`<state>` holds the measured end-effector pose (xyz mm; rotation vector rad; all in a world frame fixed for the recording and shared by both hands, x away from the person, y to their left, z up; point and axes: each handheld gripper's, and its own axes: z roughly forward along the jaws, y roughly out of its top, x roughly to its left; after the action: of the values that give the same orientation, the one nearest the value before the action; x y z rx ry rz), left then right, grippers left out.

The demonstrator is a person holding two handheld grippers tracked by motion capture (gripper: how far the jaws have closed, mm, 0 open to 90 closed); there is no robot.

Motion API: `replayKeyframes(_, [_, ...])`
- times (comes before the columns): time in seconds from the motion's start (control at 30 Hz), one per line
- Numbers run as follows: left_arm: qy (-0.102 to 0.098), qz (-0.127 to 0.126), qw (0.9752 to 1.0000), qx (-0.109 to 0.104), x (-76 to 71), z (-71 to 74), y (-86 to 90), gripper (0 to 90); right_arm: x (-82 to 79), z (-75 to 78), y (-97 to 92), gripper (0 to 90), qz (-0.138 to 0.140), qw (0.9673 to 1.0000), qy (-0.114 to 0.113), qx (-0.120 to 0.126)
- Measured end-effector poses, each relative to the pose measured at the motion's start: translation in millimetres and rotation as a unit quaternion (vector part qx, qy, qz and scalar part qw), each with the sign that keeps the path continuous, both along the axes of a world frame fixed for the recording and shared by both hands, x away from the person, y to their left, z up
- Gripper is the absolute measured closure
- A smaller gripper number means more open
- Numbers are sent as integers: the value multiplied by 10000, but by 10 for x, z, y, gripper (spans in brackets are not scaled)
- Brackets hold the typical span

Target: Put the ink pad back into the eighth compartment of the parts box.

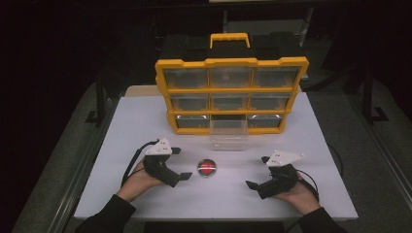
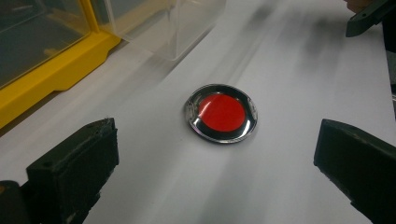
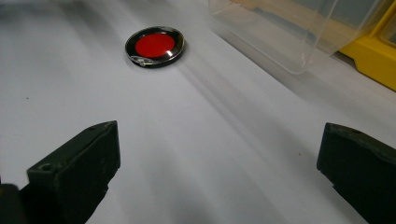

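Observation:
A small round disc (image 1: 207,168) with a red face and a shiny dark rim lies flat on the white table. My left gripper (image 1: 180,164) stands open just left of it, empty, with the disc (image 2: 221,113) a short way ahead of its jaws. My right gripper (image 1: 259,172) is open and empty to the right, farther from the disc (image 3: 155,45). A clear plastic drawer (image 1: 229,133) is pulled out of the bottom middle slot of the yellow organizer (image 1: 231,95).
The yellow organizer with clear drawers stands upright at the back of the table (image 1: 145,116), a yellow handle on top. The pulled-out drawer (image 2: 163,23) (image 3: 299,32) juts toward the disc. Table edges fall off on both sides and at the front.

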<state>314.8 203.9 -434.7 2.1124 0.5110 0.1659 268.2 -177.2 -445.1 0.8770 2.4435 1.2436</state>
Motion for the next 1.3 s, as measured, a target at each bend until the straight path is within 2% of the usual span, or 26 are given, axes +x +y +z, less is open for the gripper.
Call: replayKeyframes(1.3, [-1,-131,9999,-60,124,48,-210,0,-4,1,3,0,9,10000,1,4])
